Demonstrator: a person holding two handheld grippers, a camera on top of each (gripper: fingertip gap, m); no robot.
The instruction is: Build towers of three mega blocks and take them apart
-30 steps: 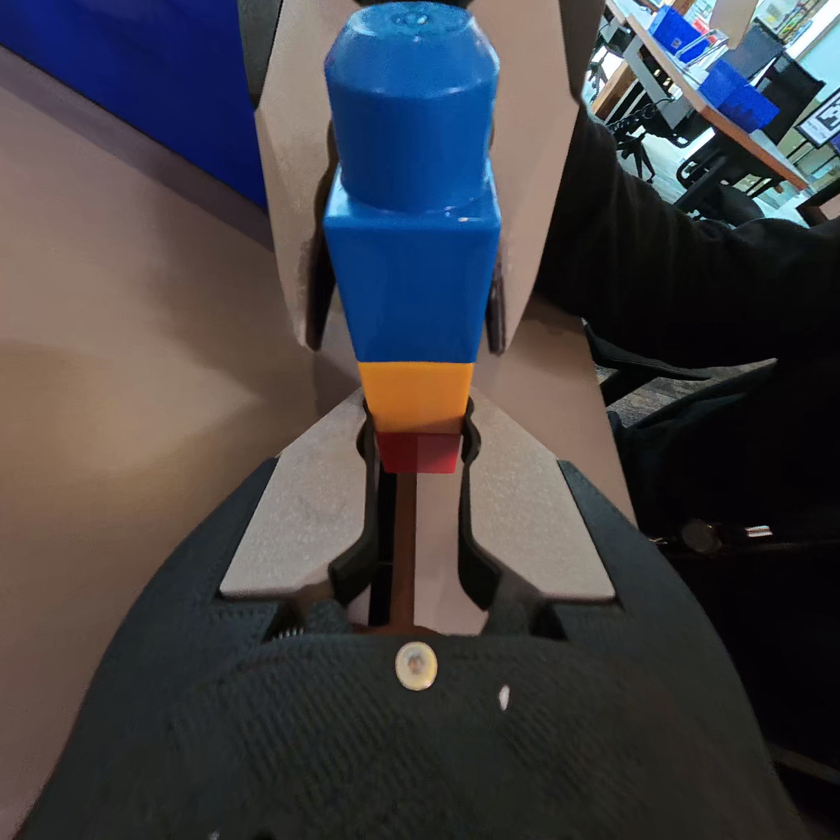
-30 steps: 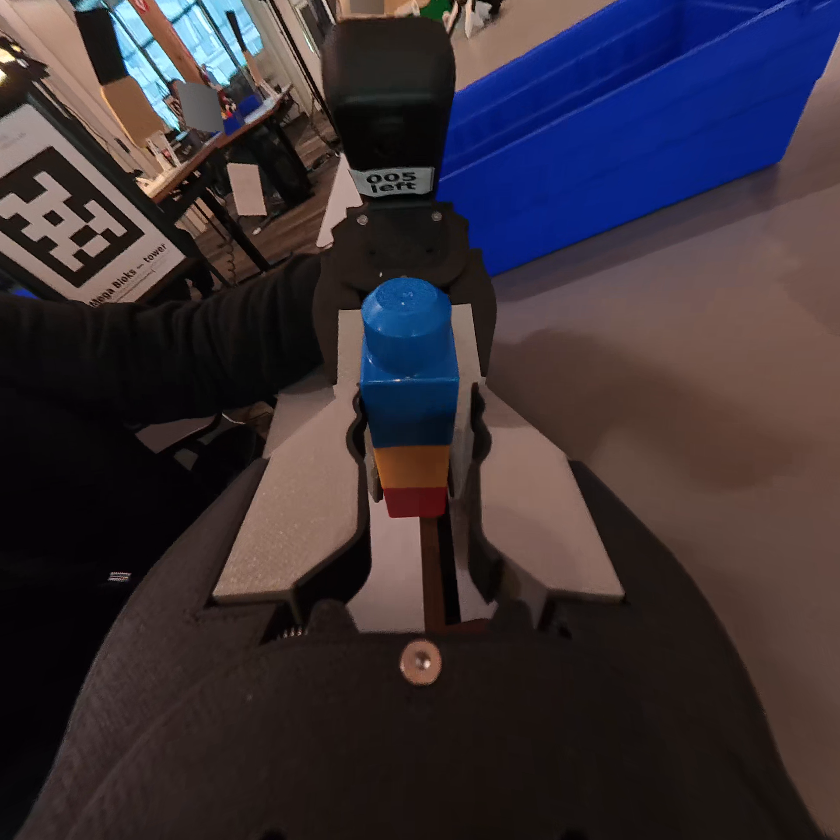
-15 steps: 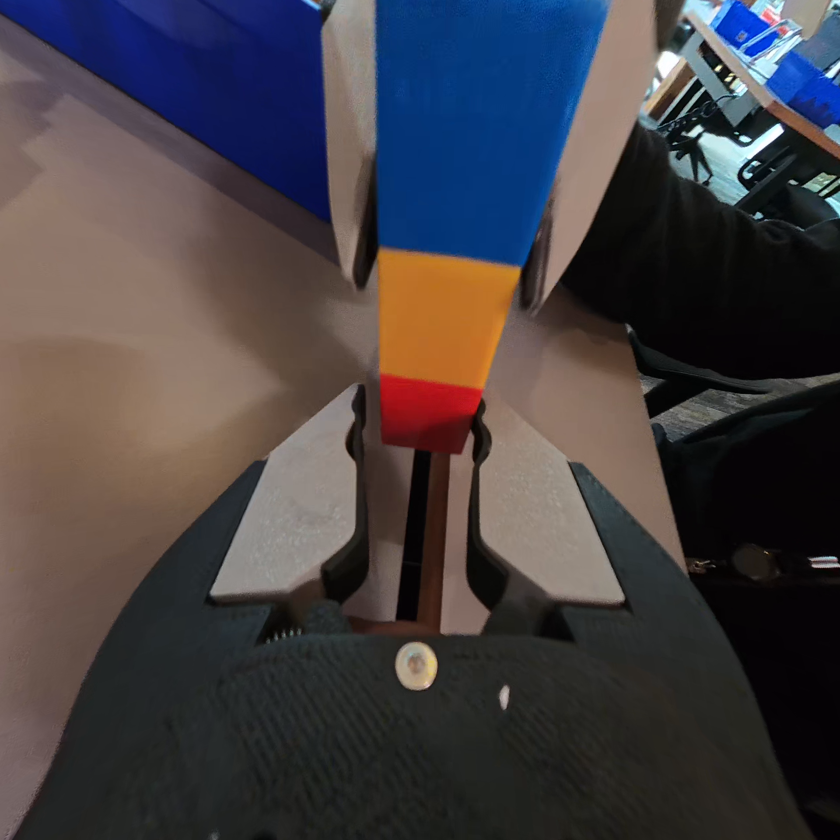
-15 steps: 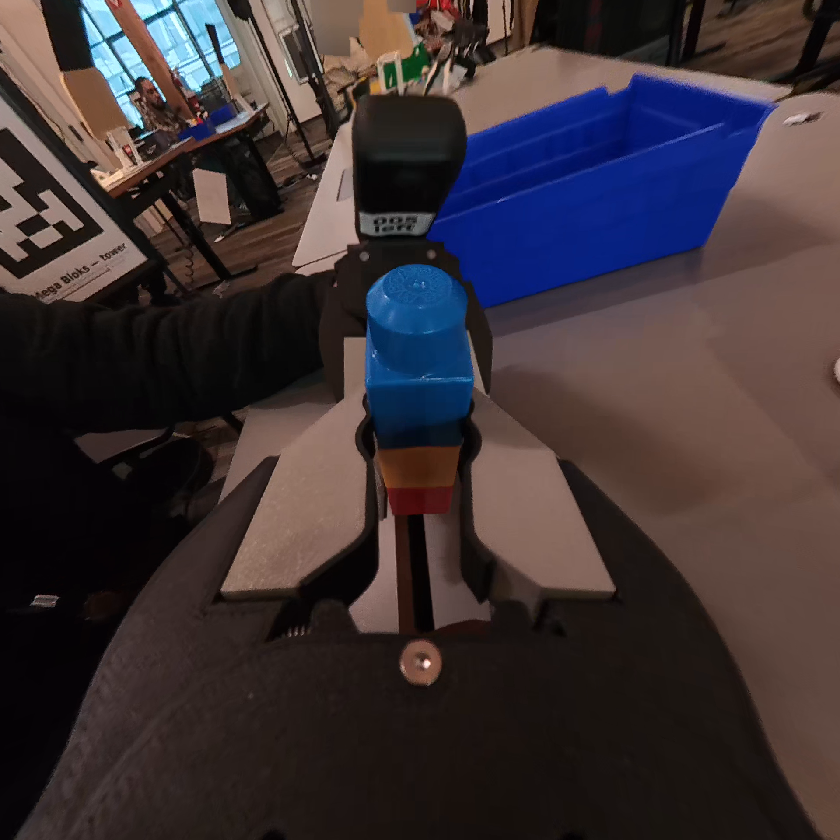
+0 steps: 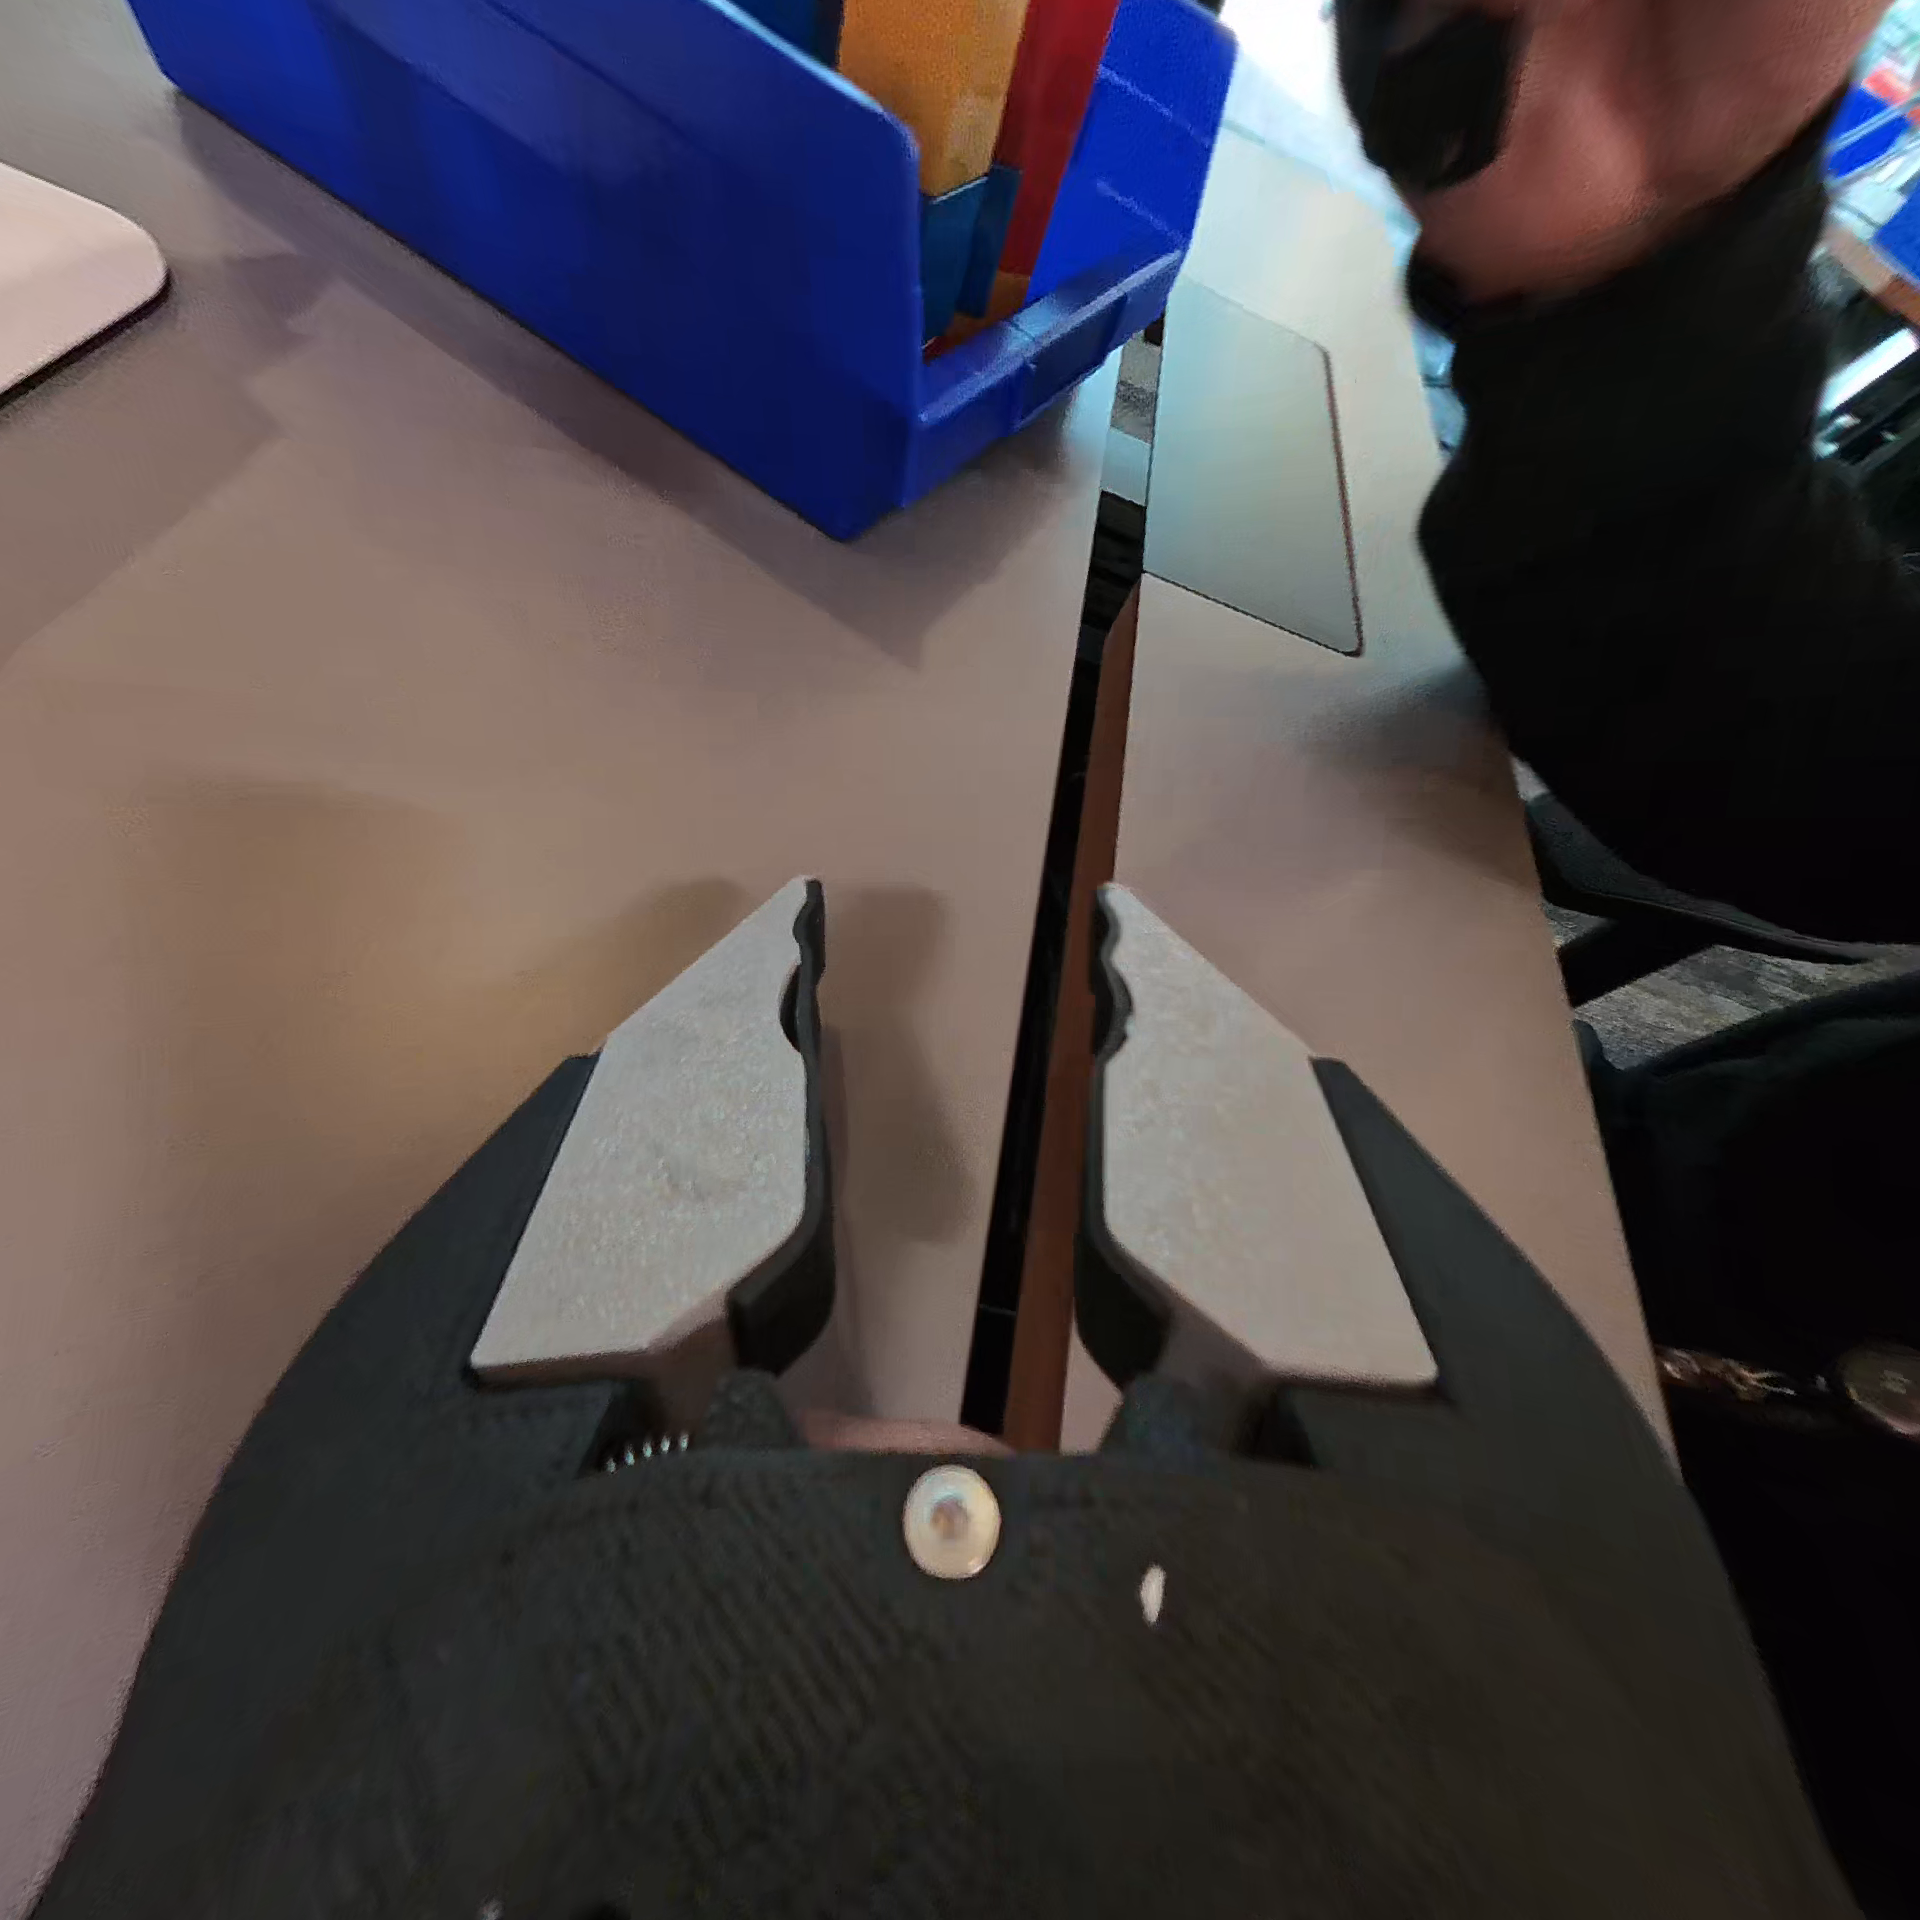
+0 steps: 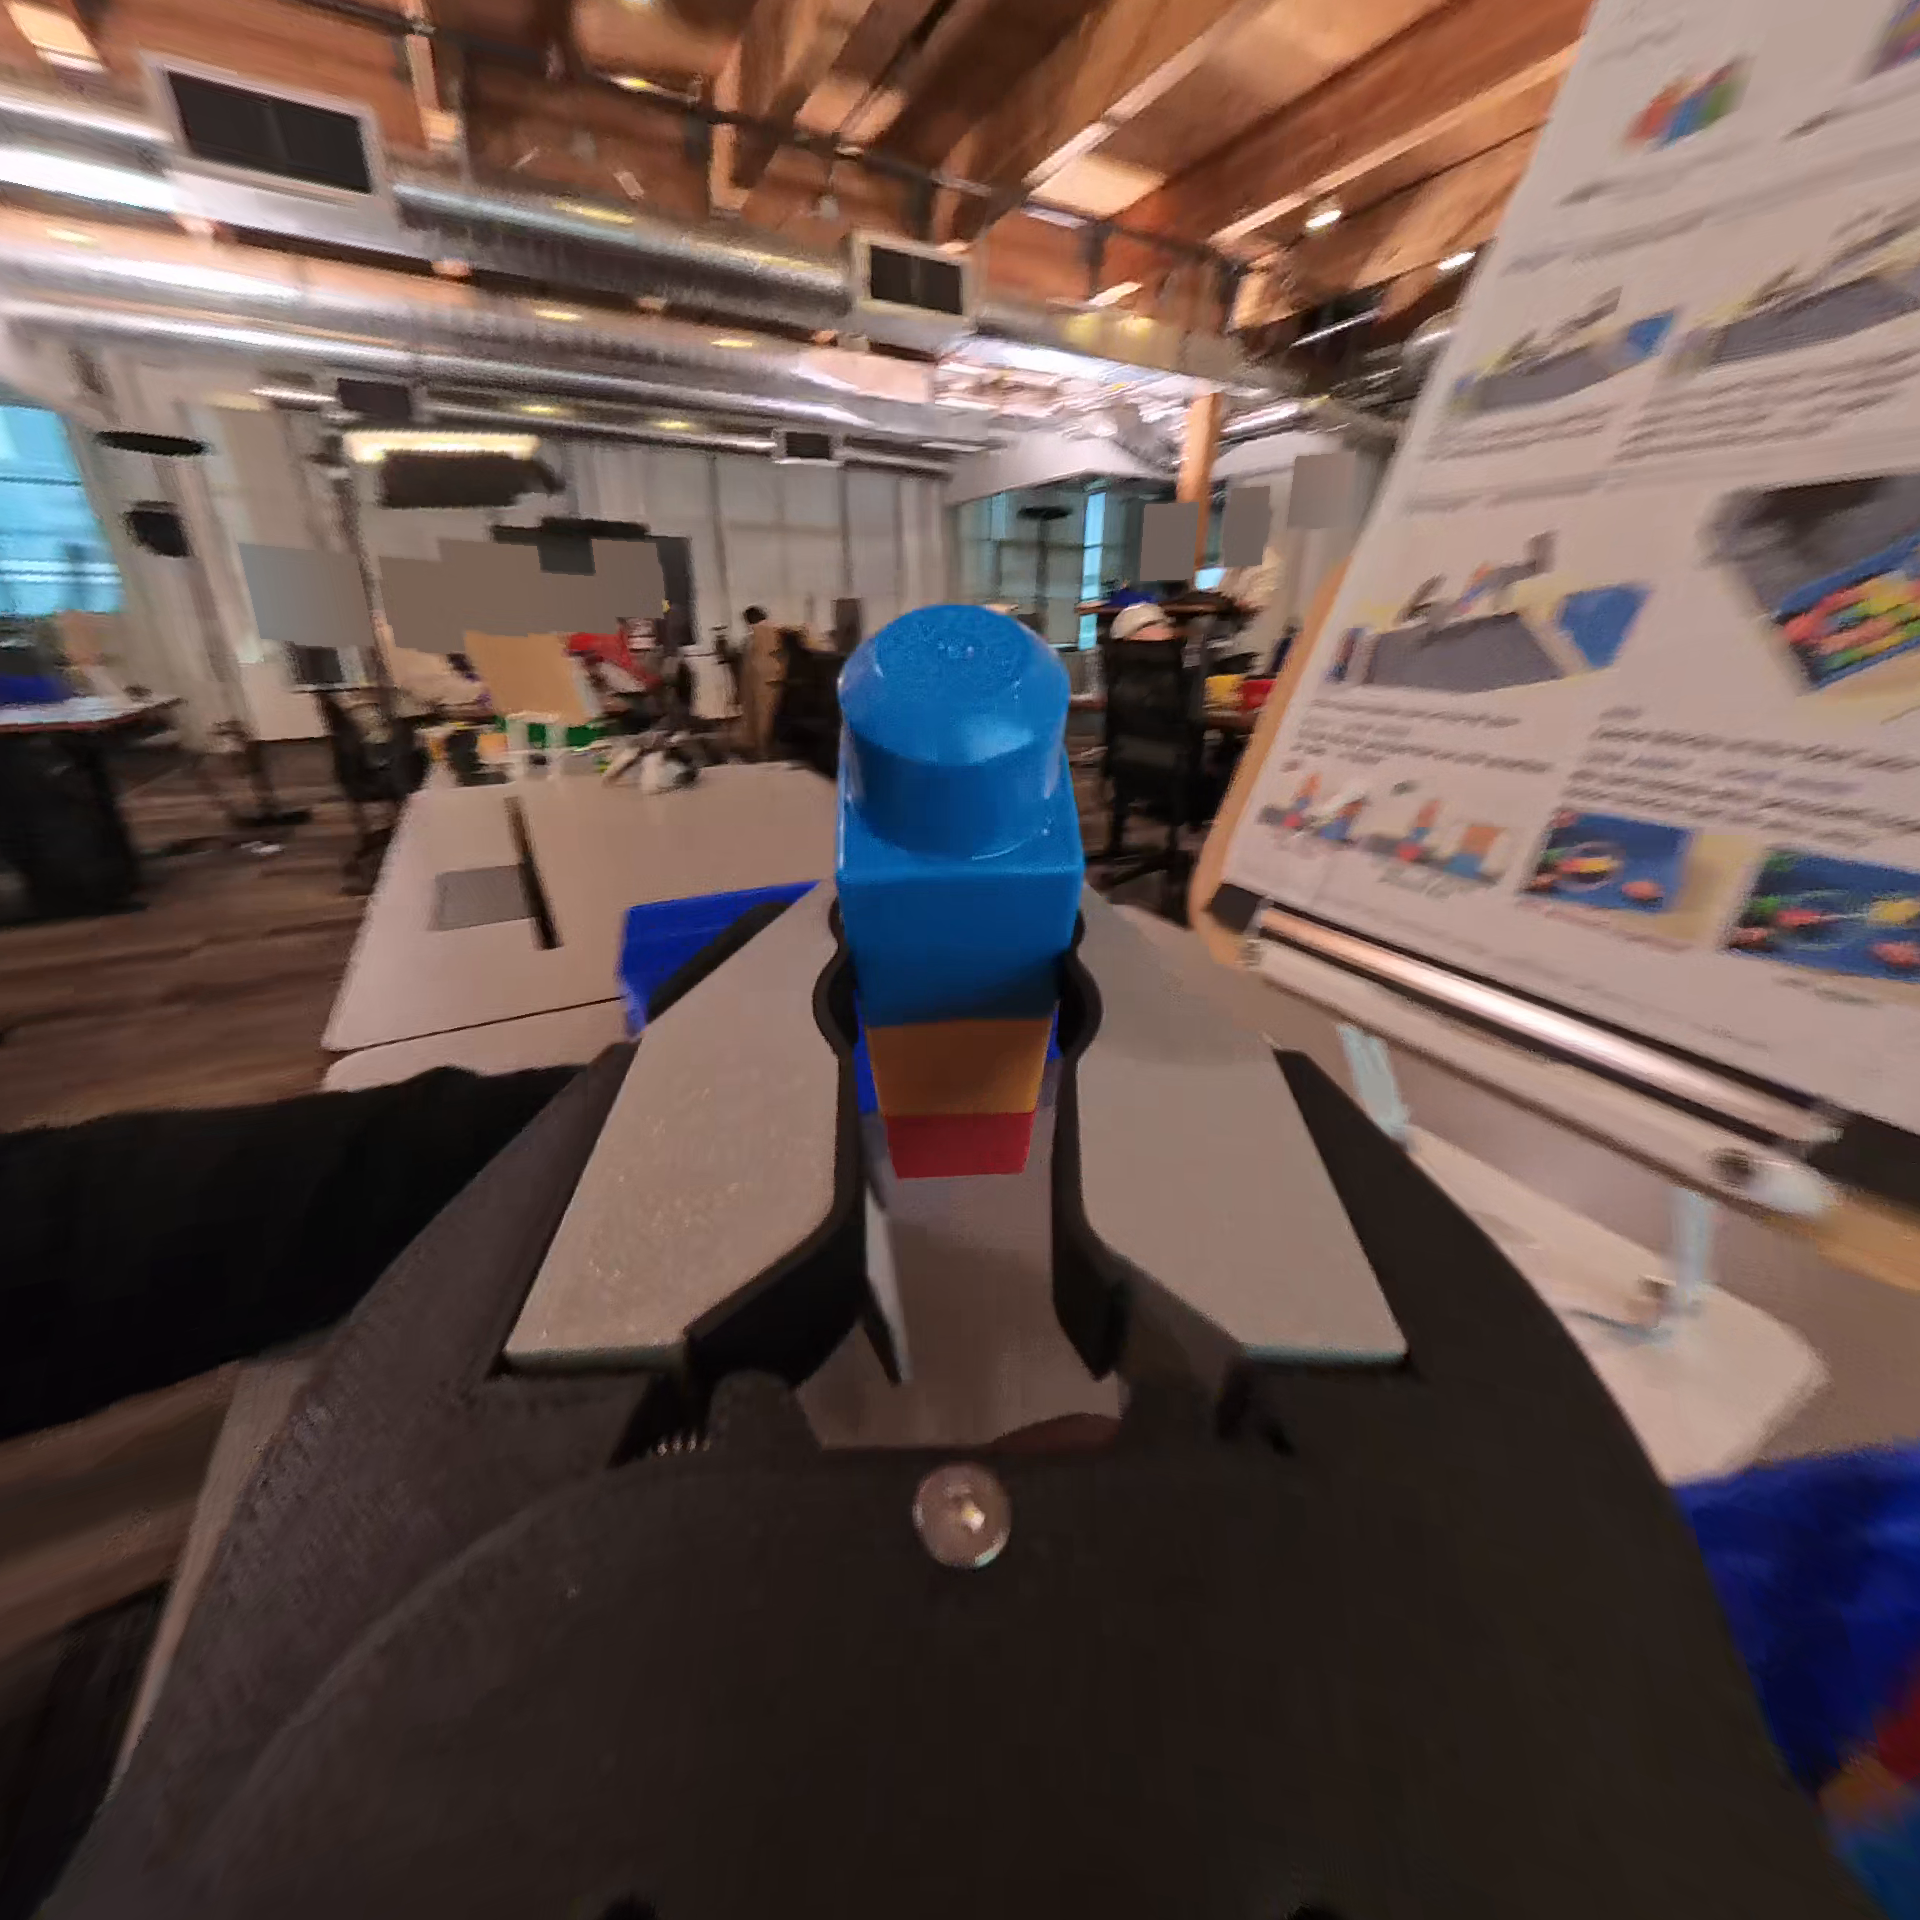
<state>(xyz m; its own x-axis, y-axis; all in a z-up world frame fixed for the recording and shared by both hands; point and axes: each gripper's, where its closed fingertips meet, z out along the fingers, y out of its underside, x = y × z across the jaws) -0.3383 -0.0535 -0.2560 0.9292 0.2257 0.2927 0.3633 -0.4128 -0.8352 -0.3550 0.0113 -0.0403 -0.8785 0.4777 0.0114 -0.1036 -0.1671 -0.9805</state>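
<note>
A tower of three mega blocks, blue [image 6: 956, 883] on orange [image 6: 956, 1070] on red [image 6: 961, 1143], is held off the table. My right gripper [image 6: 956, 977] is shut on its blue block, and the stud points away from the camera toward the room. My left gripper [image 5: 958, 899] is open and empty, low over the grey table [image 5: 468, 727], with the tower out of its reach. Orange [image 5: 925, 94] and red [image 5: 1049, 125] blocks show at the open end of the blue bin [image 5: 727, 312] ahead of it.
A dark seam [image 5: 1070, 831] between two tabletops runs between my left fingers. A person's hand and black sleeve [image 5: 1662, 520] are at the right. A white stand base [image 5: 62, 281] lies at the left. A poster on a stand [image 6: 1610, 623] rises at the right. The white stand base [image 5: 62, 281] is about 25 cm from my left fingertips and 35 cm from my right.
My left gripper has let go of the red block, opened wider and drawn away. My right gripper has lifted the whole tower and tilted up toward the room.
</note>
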